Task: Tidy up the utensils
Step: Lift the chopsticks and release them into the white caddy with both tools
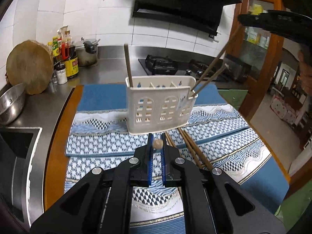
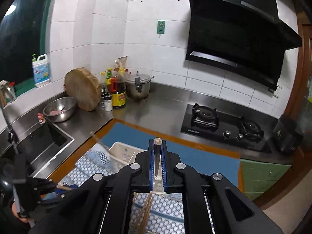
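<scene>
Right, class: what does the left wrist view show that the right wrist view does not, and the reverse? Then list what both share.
Only left wrist: arched cutouts on the white holder, and a lit room past the doorway.
Only right wrist: a detergent jug by the dark window.
Both: the holder, round chopping board, steel bowl, gas hob, hood and loose chopsticks on the patterned cloth.
</scene>
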`<state>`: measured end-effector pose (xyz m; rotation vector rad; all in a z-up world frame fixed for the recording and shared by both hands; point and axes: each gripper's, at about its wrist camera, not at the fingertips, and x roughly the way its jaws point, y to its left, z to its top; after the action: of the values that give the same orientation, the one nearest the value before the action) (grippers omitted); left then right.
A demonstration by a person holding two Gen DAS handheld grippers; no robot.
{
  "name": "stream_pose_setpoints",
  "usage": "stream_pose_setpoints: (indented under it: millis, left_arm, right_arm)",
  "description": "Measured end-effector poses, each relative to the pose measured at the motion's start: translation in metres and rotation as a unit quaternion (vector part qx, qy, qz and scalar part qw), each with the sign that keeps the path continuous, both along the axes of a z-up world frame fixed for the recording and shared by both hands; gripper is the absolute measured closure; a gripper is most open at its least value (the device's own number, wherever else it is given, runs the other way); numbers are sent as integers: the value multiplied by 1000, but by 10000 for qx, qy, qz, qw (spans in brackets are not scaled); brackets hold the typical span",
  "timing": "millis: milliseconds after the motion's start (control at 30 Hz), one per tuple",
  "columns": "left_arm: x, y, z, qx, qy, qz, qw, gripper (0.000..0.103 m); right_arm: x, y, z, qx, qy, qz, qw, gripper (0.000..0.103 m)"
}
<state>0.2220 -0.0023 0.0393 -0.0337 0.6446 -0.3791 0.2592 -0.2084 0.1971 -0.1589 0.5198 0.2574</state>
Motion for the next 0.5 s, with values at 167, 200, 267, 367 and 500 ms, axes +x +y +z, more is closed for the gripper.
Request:
stream_pose_setpoints:
  millis: [167,200,267,367,500]
  left_arm:
    - [6,2,14,-31,-83,-34,10000,98]
    - [7,3,18,-68,-105,-44,9999,98]
    - [7,3,27,-101,-165,-60,9998,98]
    - [6,1,46,-129,-330,-119,9993,98]
    - [7,-3,80,-130,-678,-168,9975,98]
  right_arm:
    - [20,1,-3,2,34,-153,9999,96]
    - [23,3,-6,-37,68,-162,9998,96]
    - [36,7,-17,-161,285,-191,9993,96]
    - [53,10,-35,-233,557,-212,9980,96]
    - [67,10,-56,-204,775,-226,9965,96]
